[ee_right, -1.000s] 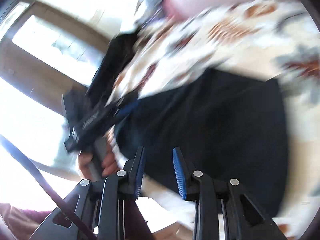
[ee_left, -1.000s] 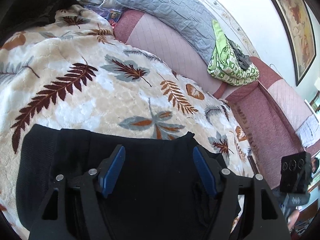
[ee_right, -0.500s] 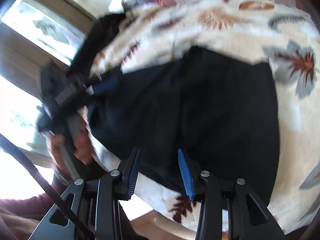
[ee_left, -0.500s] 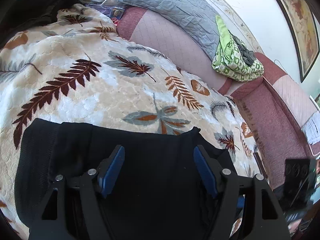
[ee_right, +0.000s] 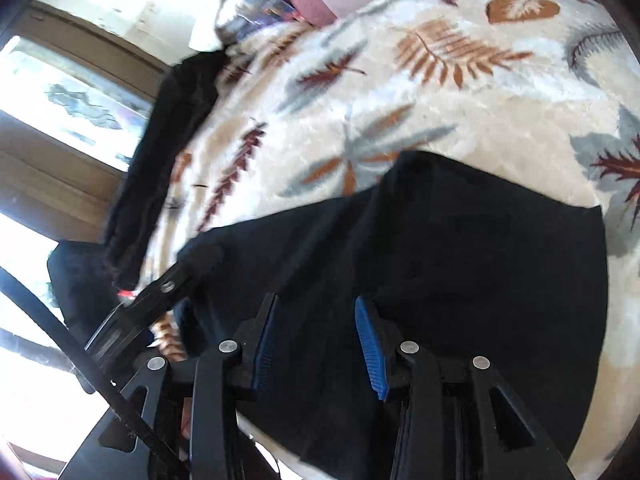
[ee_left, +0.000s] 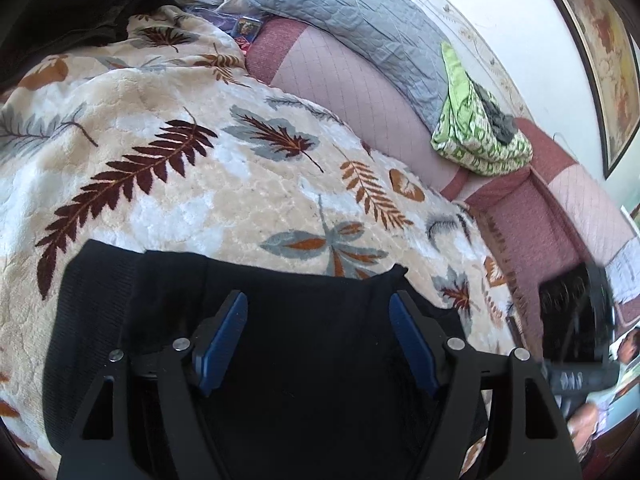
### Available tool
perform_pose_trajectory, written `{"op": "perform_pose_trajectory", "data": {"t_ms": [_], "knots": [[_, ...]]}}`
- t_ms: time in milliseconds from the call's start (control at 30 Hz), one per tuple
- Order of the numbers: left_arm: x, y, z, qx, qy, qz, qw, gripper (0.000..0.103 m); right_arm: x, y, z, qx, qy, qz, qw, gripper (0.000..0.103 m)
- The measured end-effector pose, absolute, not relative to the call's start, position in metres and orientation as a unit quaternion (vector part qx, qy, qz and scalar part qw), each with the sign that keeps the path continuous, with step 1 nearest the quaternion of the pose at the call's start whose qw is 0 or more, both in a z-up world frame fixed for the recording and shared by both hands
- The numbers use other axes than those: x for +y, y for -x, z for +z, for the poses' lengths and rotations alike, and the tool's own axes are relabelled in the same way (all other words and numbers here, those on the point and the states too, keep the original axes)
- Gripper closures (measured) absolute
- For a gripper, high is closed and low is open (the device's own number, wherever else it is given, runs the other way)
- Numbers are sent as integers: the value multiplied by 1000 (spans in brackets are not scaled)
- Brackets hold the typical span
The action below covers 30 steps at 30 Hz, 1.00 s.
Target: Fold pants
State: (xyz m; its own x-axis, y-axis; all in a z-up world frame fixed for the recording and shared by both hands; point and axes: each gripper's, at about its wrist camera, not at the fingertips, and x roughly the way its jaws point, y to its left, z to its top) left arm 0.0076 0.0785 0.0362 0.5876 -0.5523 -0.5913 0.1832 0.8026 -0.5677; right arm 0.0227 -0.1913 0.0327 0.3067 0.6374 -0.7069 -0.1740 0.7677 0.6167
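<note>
Directly beneath both tools, the black pants [ee_left: 304,320] lie folded flat on a leaf-patterned blanket [ee_left: 224,184]. Released and wide apart, the left hand-held gripper [ee_left: 318,338] hangs over the cloth with nothing pinched. The right hand-held gripper [ee_right: 316,344] has just been opening; its blue pads stand clear above the fabric. Only the left view shows the green cloth [ee_left: 476,136] and grey quilt [ee_left: 360,20] beyond; only the right view shows a window [ee_right: 72,92] to its left.
</note>
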Motion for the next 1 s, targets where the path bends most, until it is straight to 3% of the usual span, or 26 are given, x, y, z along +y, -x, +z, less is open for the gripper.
{"op": "perform_pose_trajectory", "data": {"t_ms": [100,333,433,667,867,1000], "knots": [[85,-10,36,400,254,-217,854,29,-199,5,38,526,-198,273,780,48],[76,-5,36,395,229,-199,867,27,-197,56,18,520,-147,253,802,44],[72,-1,36,393,210,-195,874,27,-189,58,25,514,-127,251,810,36],[75,2,34,391,211,-193,875,27,-215,84,45,489,-88,221,839,36],[80,7,43,375,213,-186,883,27,-285,95,49,462,-167,141,860,36],[105,17,54,352,215,-146,899,27,-272,93,40,468,-182,160,850,36]]}}
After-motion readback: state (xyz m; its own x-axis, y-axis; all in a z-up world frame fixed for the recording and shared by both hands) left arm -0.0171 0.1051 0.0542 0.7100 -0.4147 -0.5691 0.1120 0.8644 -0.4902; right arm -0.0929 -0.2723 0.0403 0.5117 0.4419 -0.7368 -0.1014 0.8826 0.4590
